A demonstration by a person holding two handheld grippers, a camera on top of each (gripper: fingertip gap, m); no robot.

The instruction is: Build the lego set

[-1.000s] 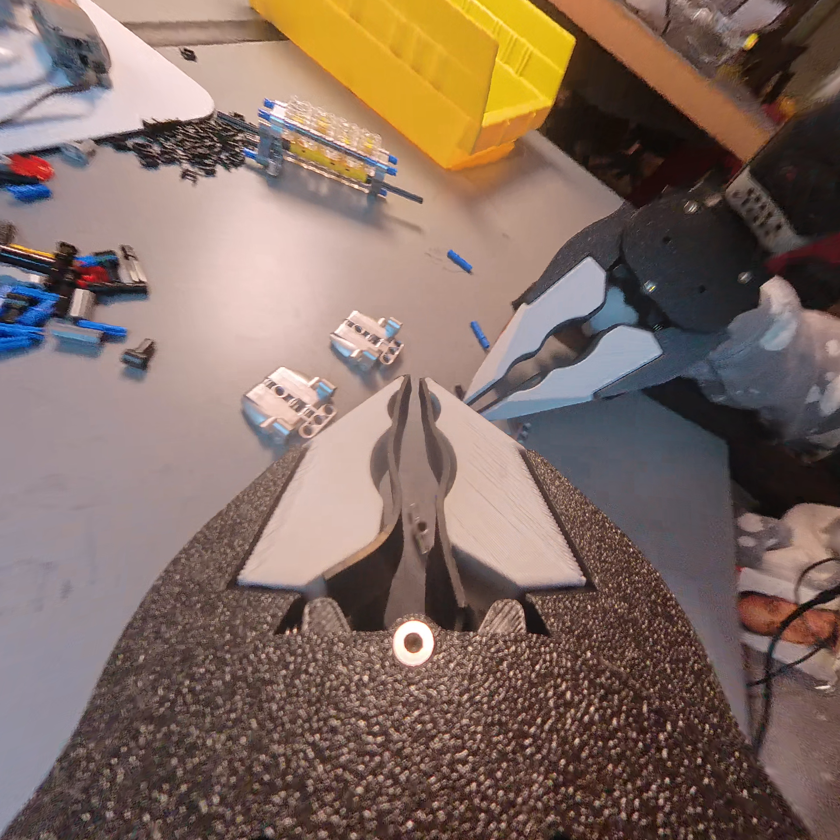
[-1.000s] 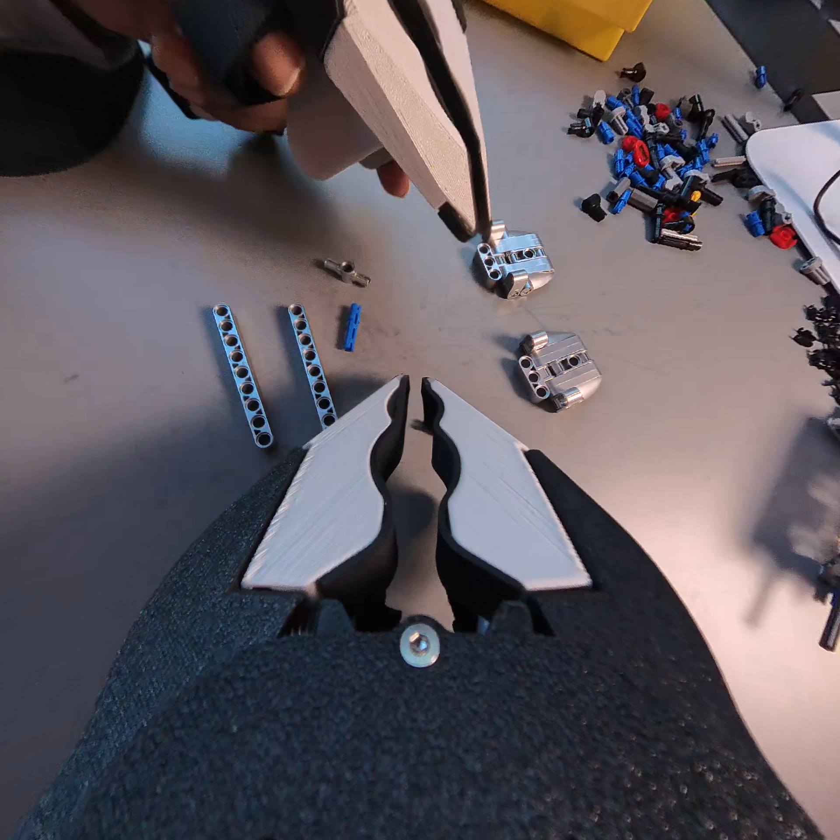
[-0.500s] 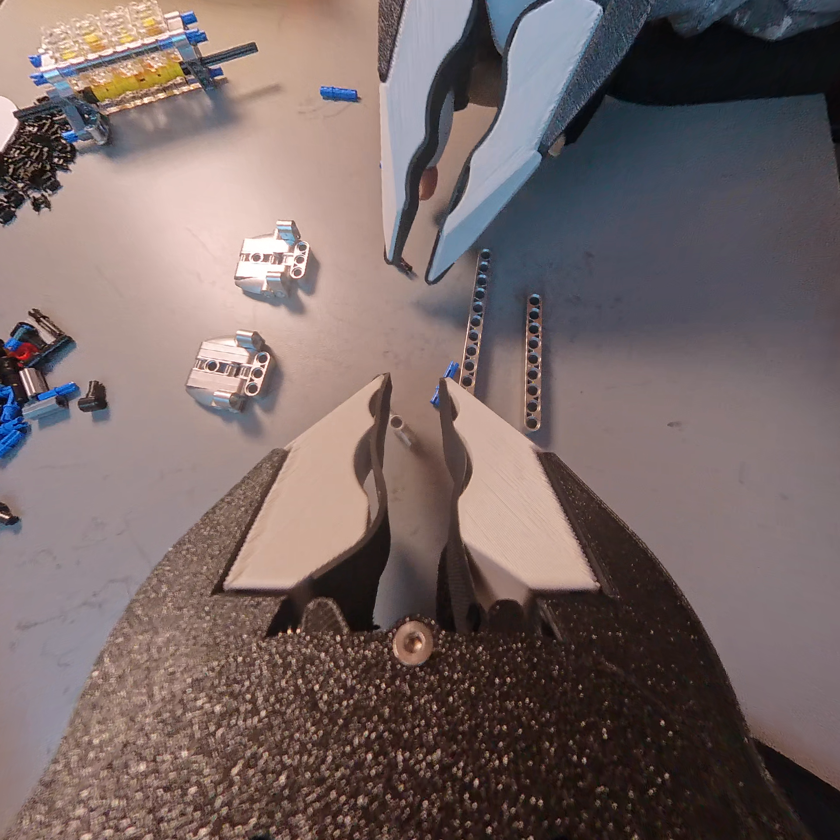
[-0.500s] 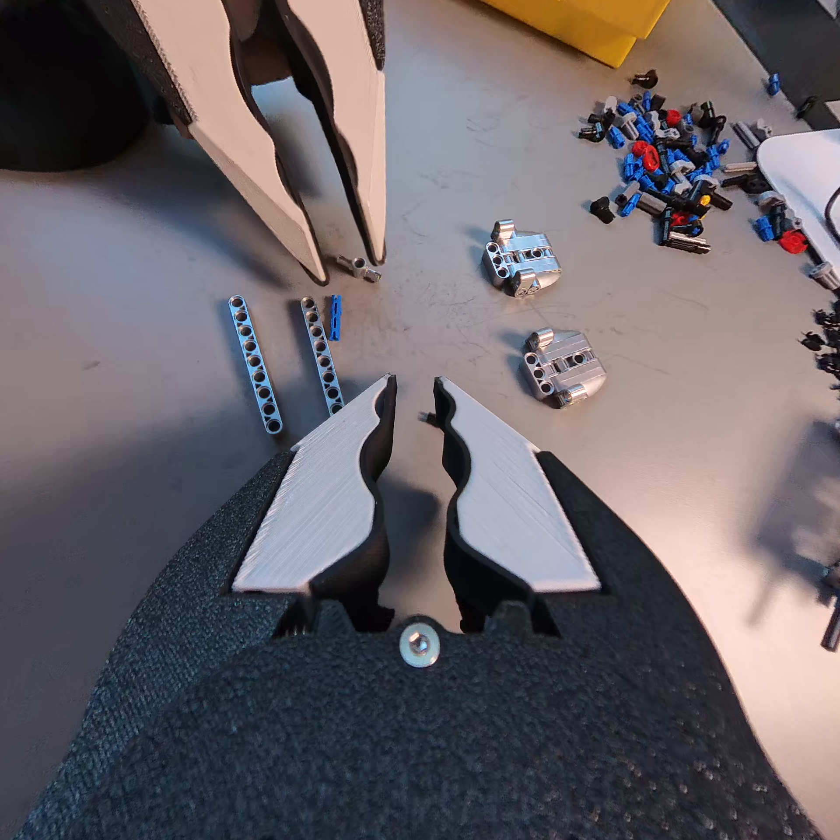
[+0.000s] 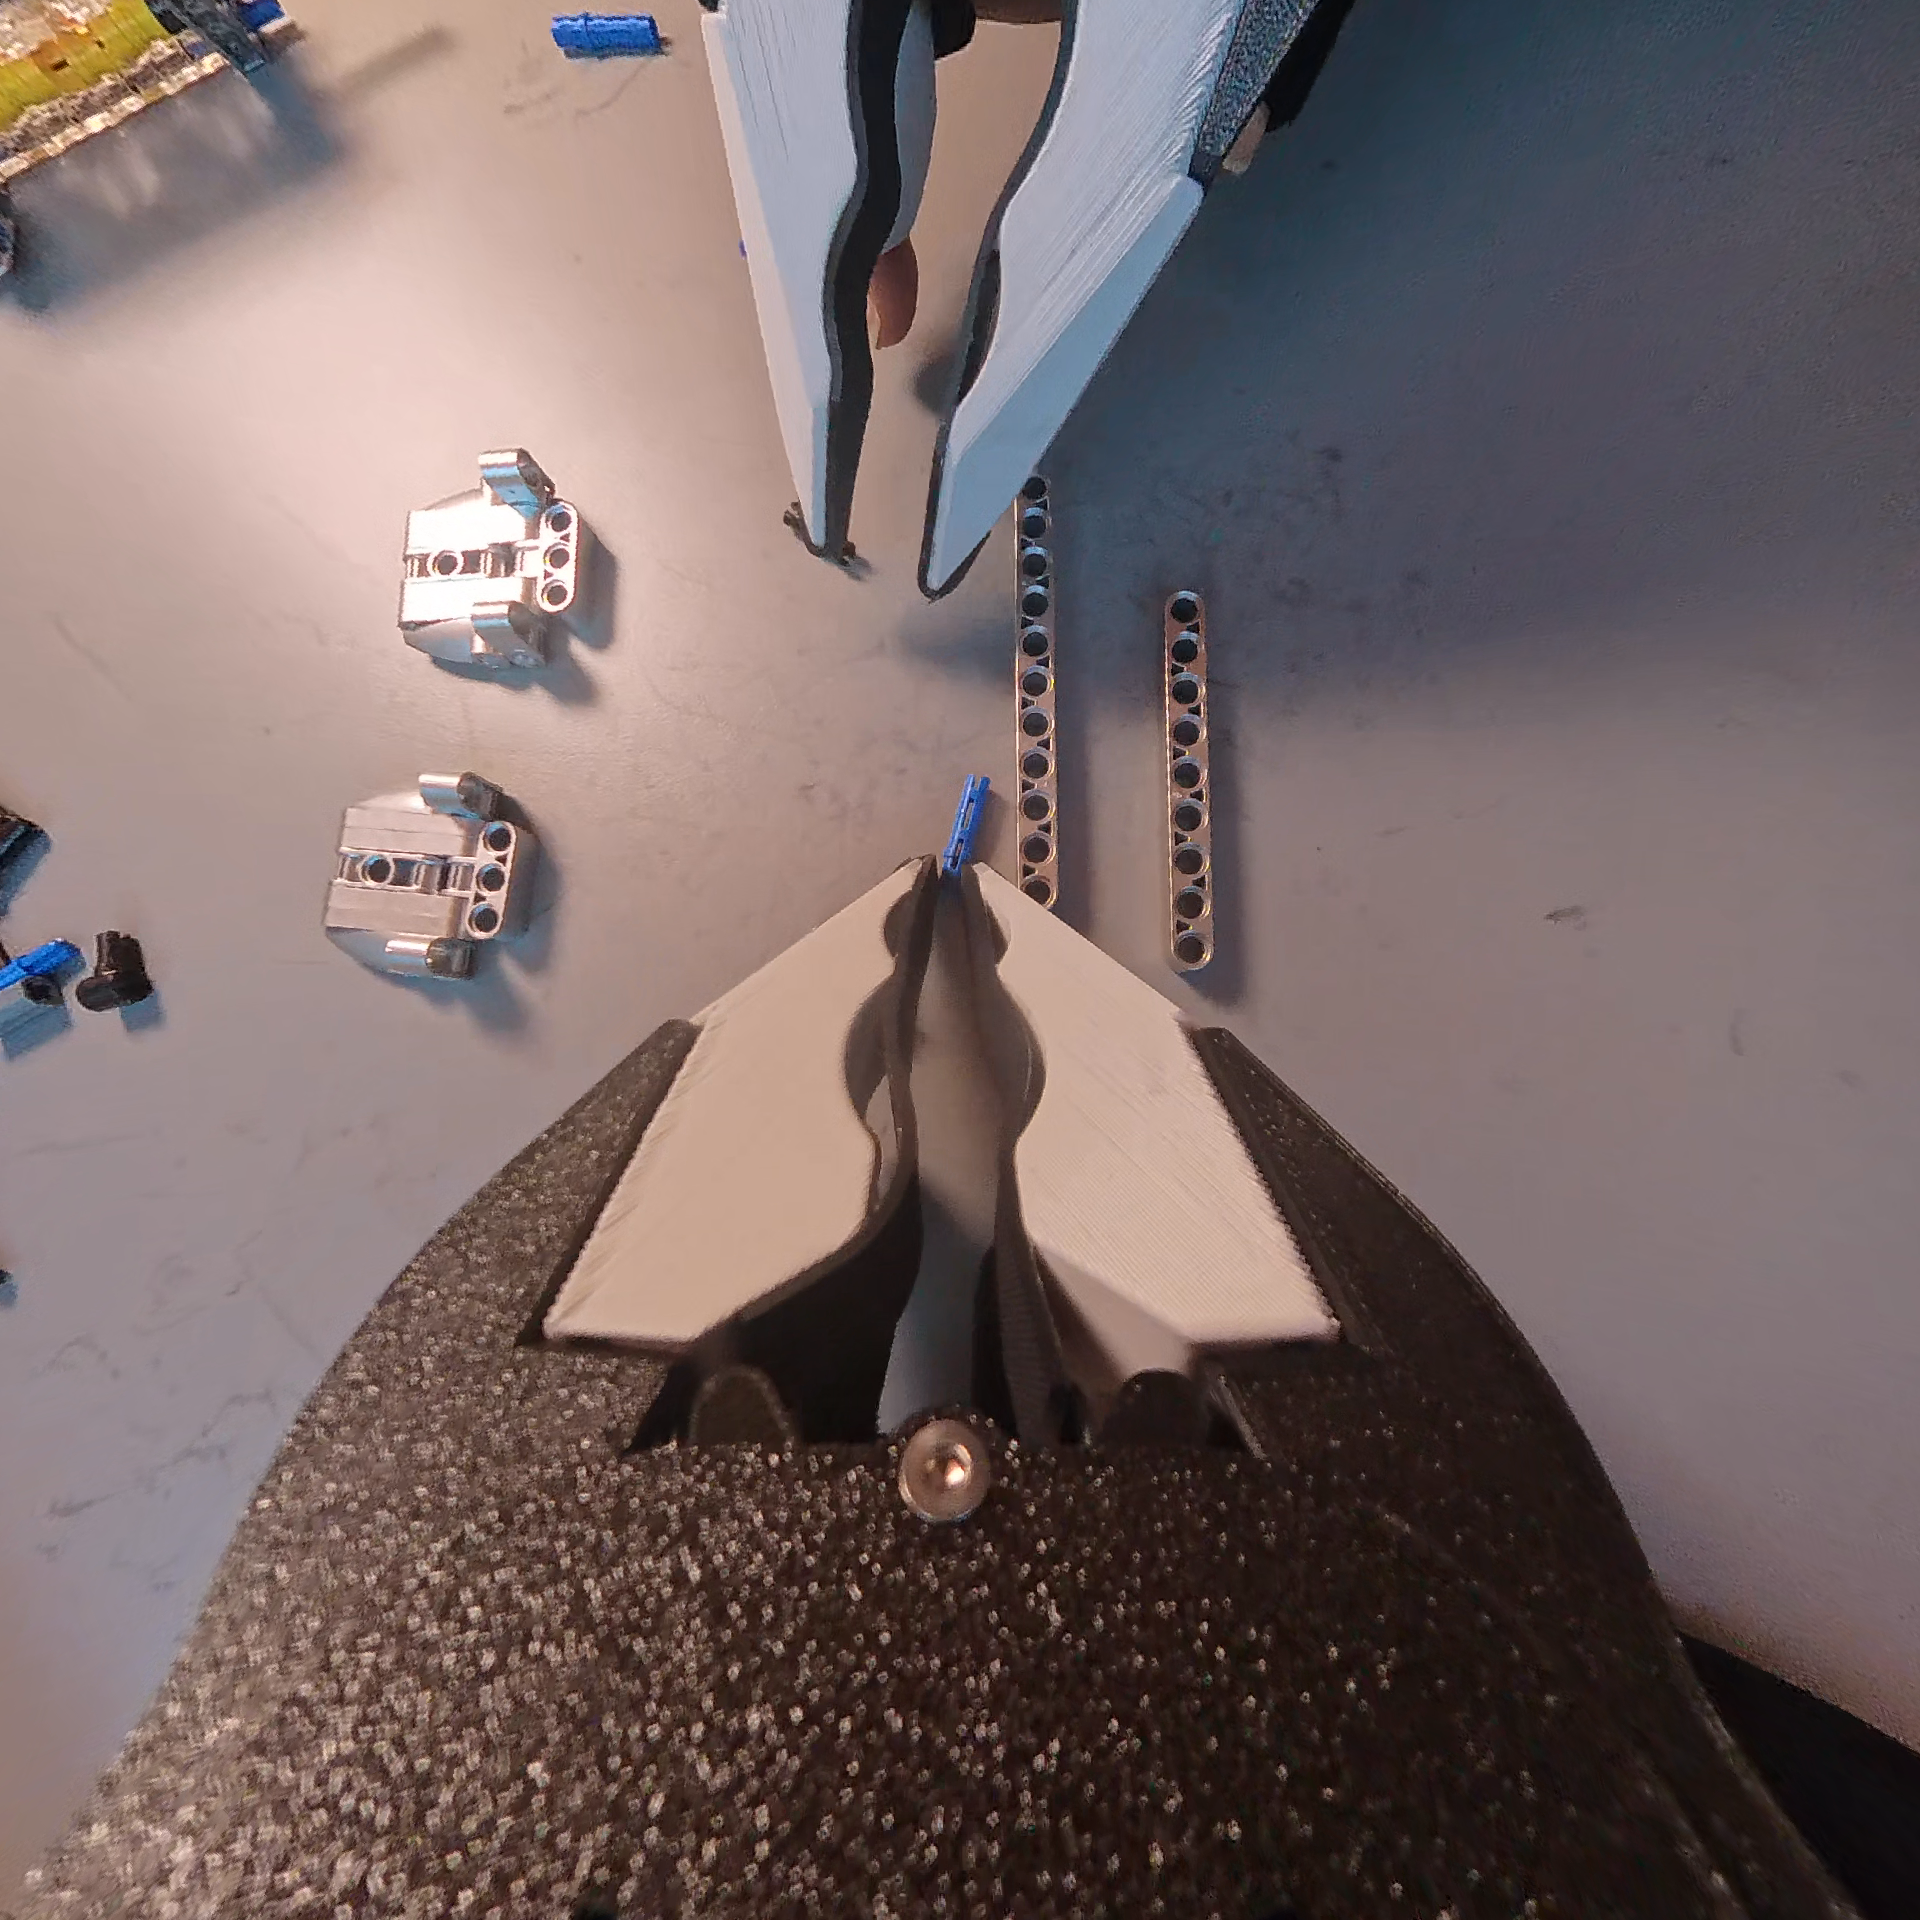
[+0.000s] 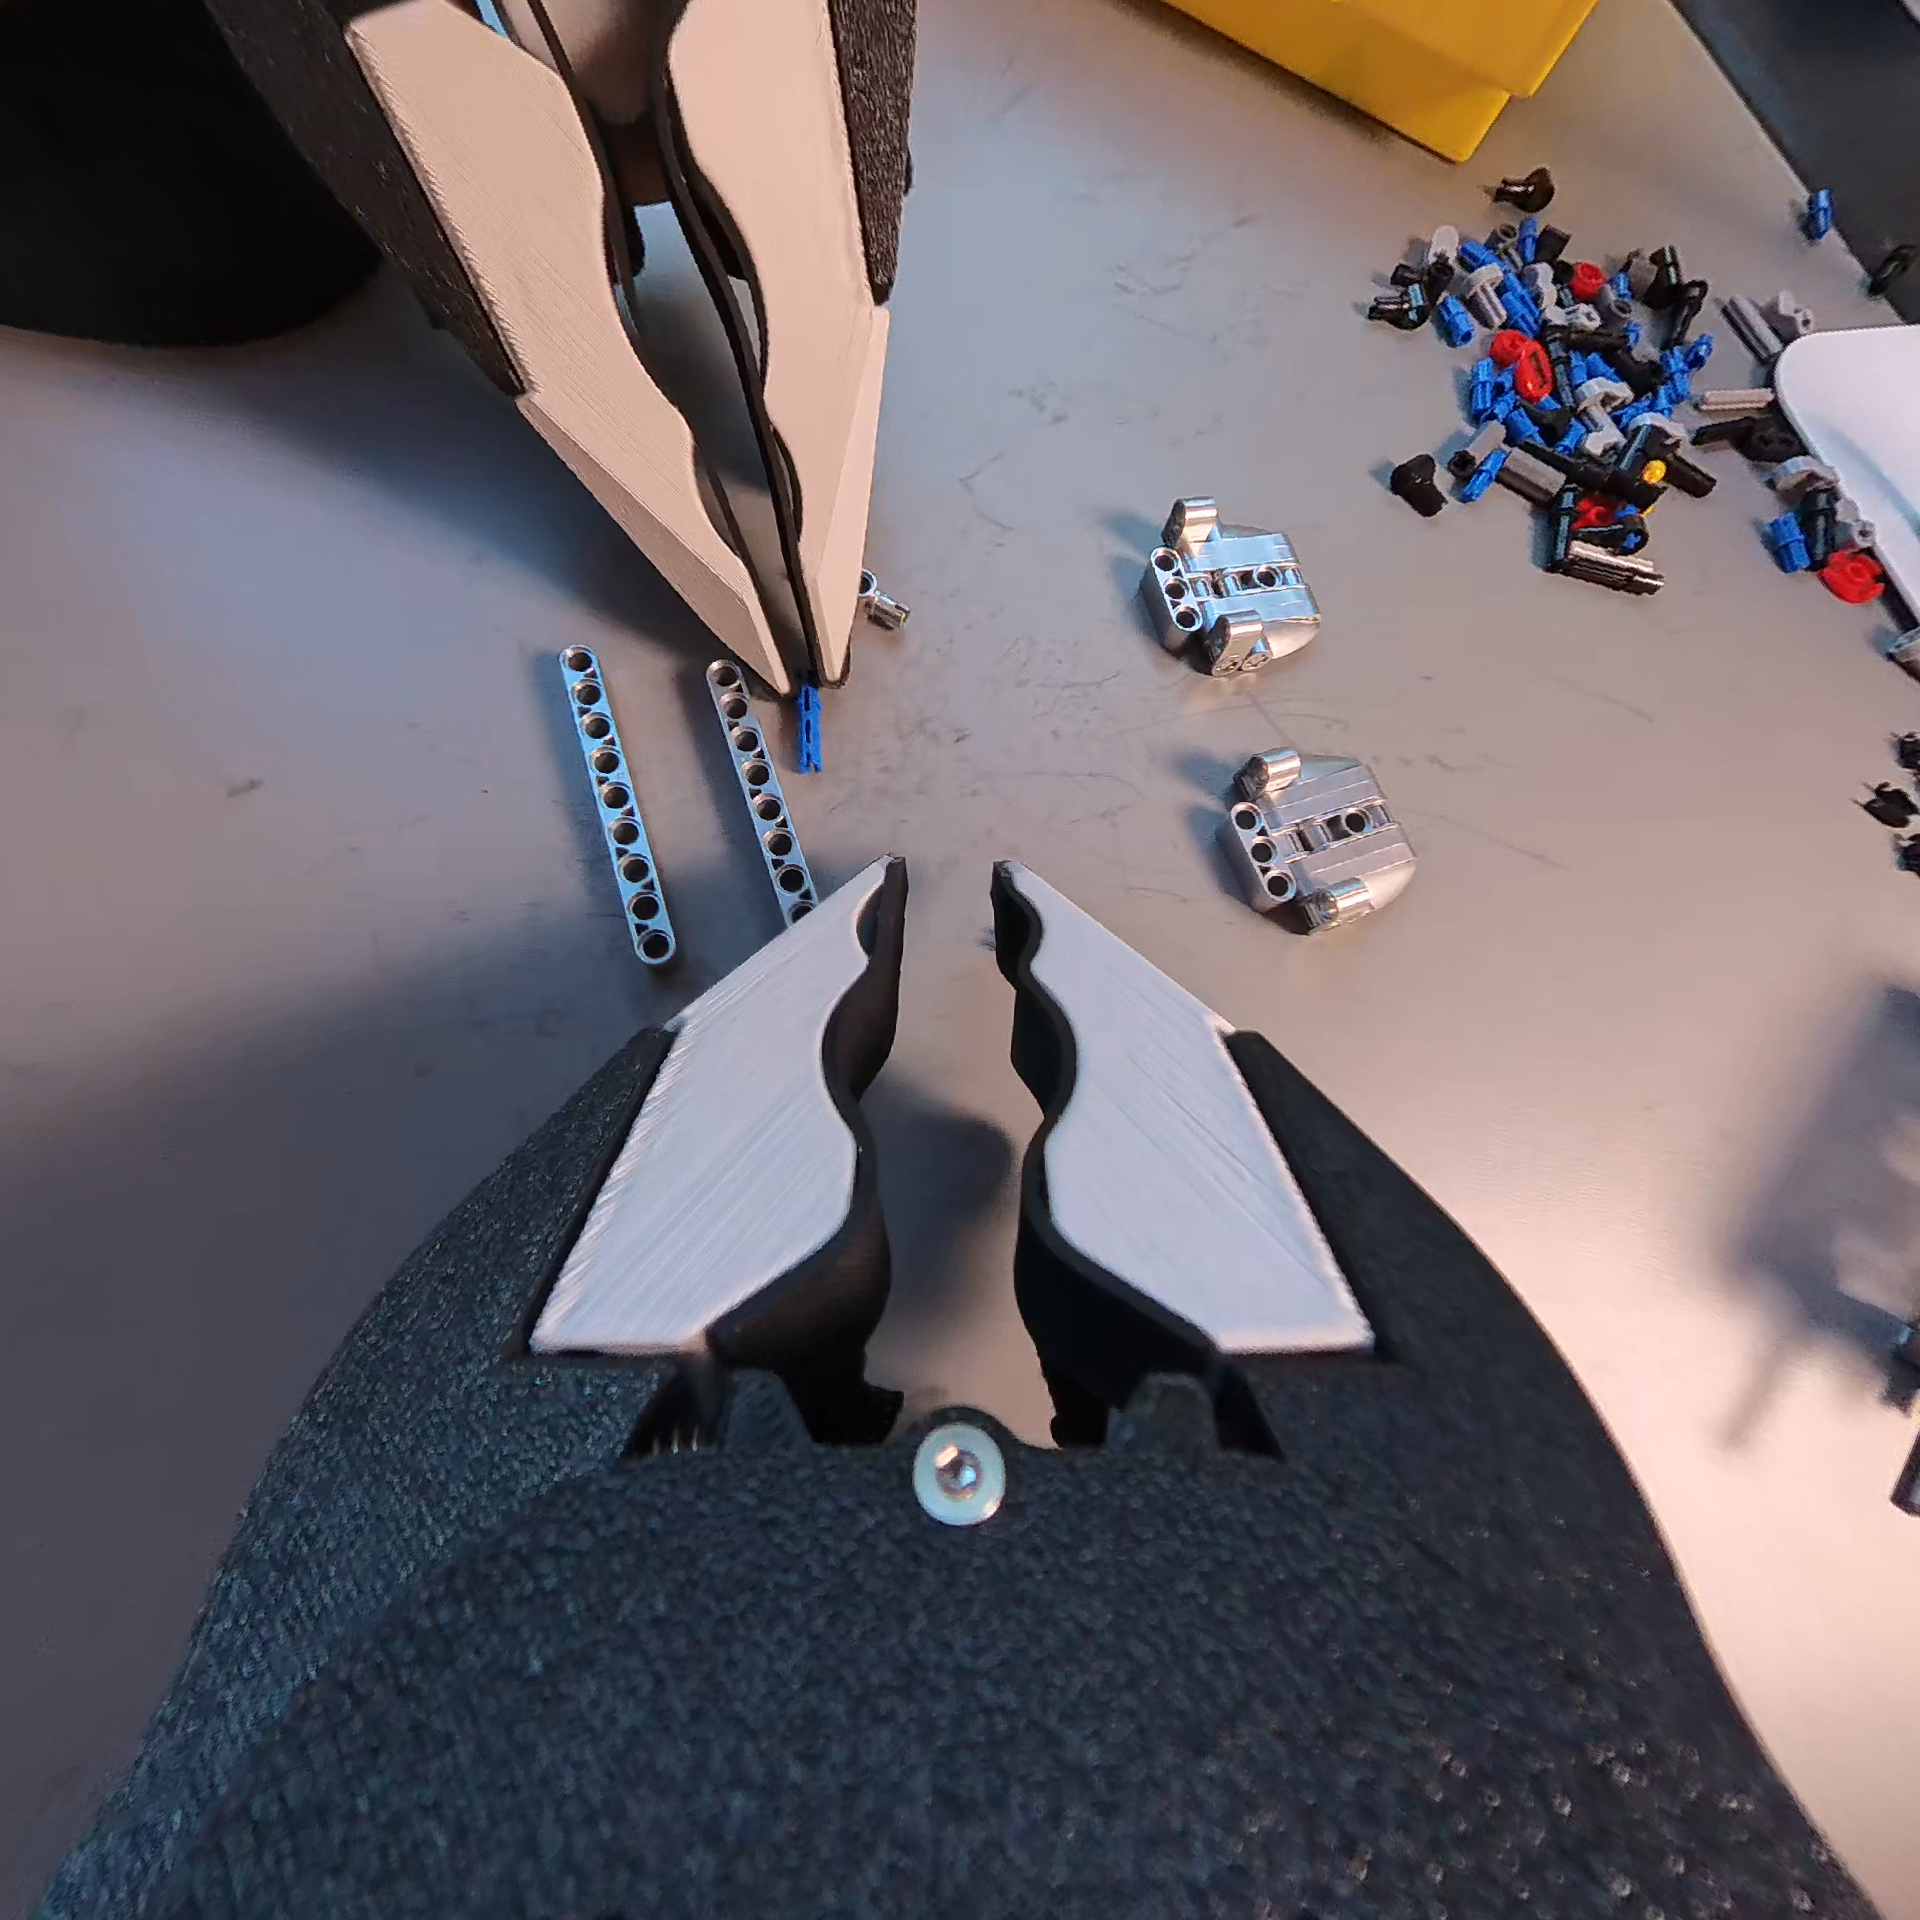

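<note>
My left tool (image 5: 948,871) pinches the blue pin (image 5: 966,816) on the tabletop (image 5: 1558,520); my right tool (image 6: 948,878) is open and holds nothing.

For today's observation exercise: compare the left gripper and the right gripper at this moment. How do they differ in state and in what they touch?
The left gripper has its fingers nearly together, pinching the end of a small blue pin; the right gripper has its fingers apart with nothing between them. The left gripper's tips reach the grey table beside a holed grey beam; the right gripper's tips show only bare table between them. Both have pale fingers with dark inner pads and black bodies.
</note>
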